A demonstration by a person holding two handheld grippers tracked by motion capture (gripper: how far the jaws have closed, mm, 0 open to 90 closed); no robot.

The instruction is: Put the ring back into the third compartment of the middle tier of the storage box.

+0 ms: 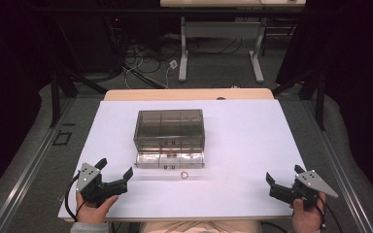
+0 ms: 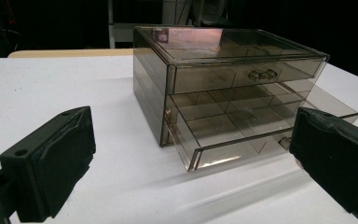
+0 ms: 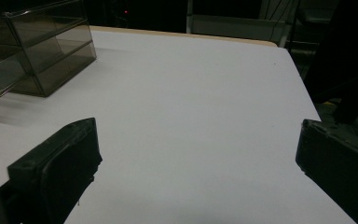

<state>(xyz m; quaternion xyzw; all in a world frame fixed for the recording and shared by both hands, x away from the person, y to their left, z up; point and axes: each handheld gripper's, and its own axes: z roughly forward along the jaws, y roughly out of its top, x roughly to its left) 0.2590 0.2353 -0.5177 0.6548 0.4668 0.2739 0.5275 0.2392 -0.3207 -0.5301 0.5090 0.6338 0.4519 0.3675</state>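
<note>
At the desk's centre: the smoky clear drawer box (image 1: 170,135) stands square to you, its front facing 6 o'clock so both hands can get at the drawers.
Bottom drawer: the bottom drawer (image 2: 242,140) is pulled part-way out toward you, its divided compartments exposed; I would judge it is left like that to take something in.
Upper drawers: you can see the top drawer (image 2: 242,74) pushed in flush, its small handle facing you.
Ring: a small ring (image 1: 184,174) lies on the white desk (image 1: 252,141) just beside the open drawer's front edge, at about 5 o'clock from the box, apart from it.
Left hand-held gripper: your left hand-held gripper (image 1: 115,173) sits at 7 o'clock from the box, jaws spread wide and grasping nothing, aimed at the drawer front.
Right hand-held gripper: your right hand-held gripper (image 1: 282,177) waits at 4 o'clock, well apart from the box, jaws likewise released over bare desk.
Likely reason: both look parked at the near edge, ready to start.
</note>
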